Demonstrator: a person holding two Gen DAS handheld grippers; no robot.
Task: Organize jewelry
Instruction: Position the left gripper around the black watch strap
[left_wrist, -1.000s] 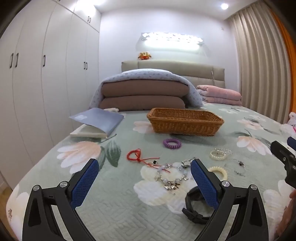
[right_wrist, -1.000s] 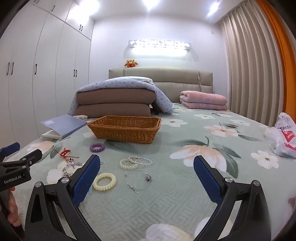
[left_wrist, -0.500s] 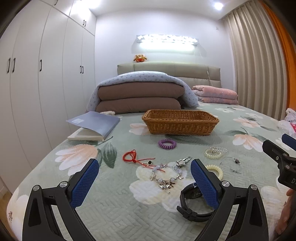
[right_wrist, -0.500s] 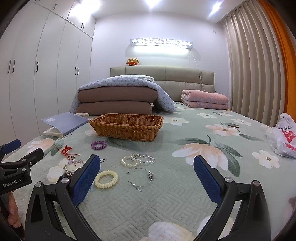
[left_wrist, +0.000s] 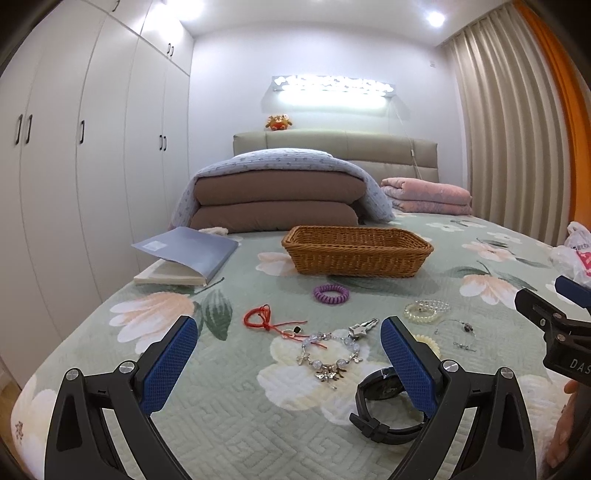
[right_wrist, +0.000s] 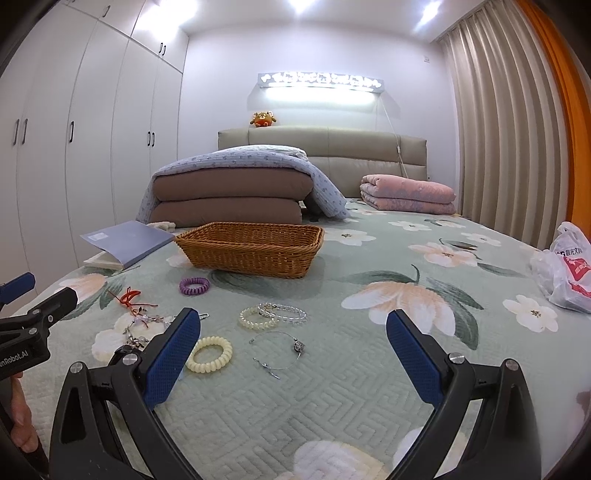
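Note:
Jewelry lies scattered on the green floral bedspread before a wicker basket (left_wrist: 356, 250) (right_wrist: 249, 248). In the left wrist view I see a purple coil tie (left_wrist: 331, 294), a red cord (left_wrist: 263, 320), a beaded charm bracelet (left_wrist: 328, 356) and a black watch (left_wrist: 386, 410). My left gripper (left_wrist: 290, 349) hovers open just short of the charm bracelet, its right finger over the watch. In the right wrist view lie a cream coil tie (right_wrist: 209, 353), pearl and clear bead bracelets (right_wrist: 271, 314) and a thin wire bangle (right_wrist: 280, 349). My right gripper (right_wrist: 293, 345) stands open with nothing between its fingers.
A blue folder on a book (left_wrist: 186, 254) lies at the left edge. Folded brown quilts (left_wrist: 275, 201) and a pink blanket (right_wrist: 406, 194) sit by the headboard. A plastic bag (right_wrist: 565, 267) rests at the right. White wardrobes (left_wrist: 74, 166) line the left wall.
Both grippers have drawn back and lowered slightly, so the jewelry and basket sit a little farther off in each view. Both stay open. No piece has moved.

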